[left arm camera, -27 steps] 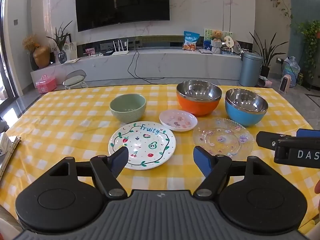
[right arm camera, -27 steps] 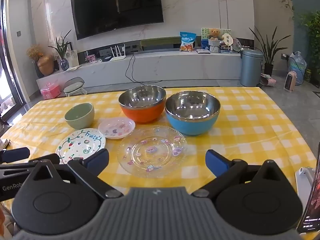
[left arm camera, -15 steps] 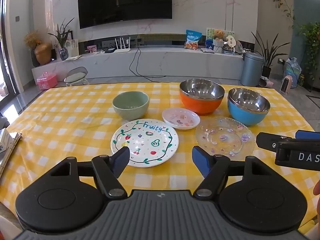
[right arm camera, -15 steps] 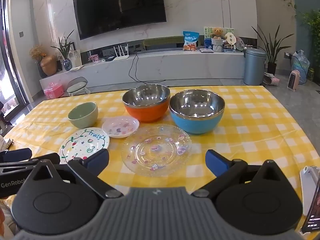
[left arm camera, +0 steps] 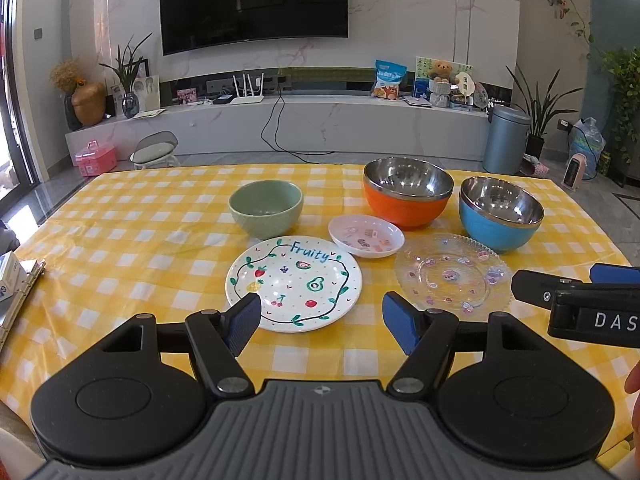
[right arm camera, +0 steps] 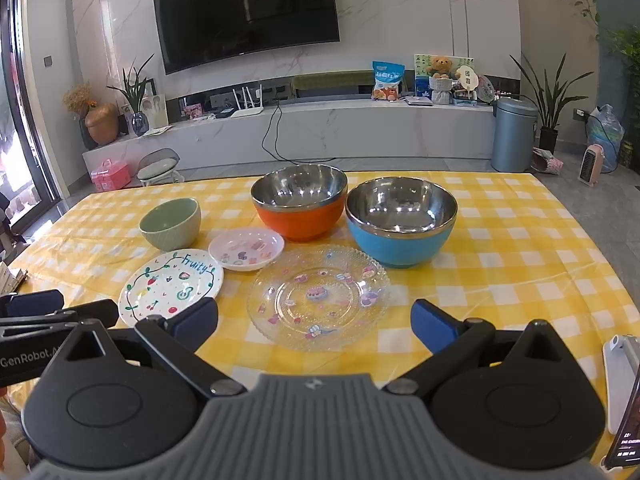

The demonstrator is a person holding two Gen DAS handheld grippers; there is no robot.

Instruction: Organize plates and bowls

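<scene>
On the yellow checked tablecloth (left arm camera: 120,240) stand a green bowl (left arm camera: 265,209), an orange steel bowl (left arm camera: 408,191) and a blue steel bowl (left arm camera: 501,213). In front of them lie a small pink dish (left arm camera: 366,236), a white "Fruity" plate (left arm camera: 293,283) and a clear glass plate (left arm camera: 453,274). My left gripper (left arm camera: 322,326) hovers open just short of the Fruity plate's near edge. My right gripper (right arm camera: 314,322) hangs open before the glass plate (right arm camera: 318,296), with nothing between its fingers. The same bowls show in the right wrist view: green (right arm camera: 170,223), orange (right arm camera: 299,200), blue (right arm camera: 401,220).
A ring binder (left arm camera: 18,292) lies at the table's left edge. A white device (right arm camera: 622,380) and a phone (right arm camera: 628,440) sit at the right front. Behind the table are a TV wall, a low marble shelf, plants and a blue bin (right arm camera: 513,136).
Both views have shifted slightly; the dishes sit a little further to the right and higher in frame than before. Neither gripper has taken hold of anything, and the dishes stay put.
</scene>
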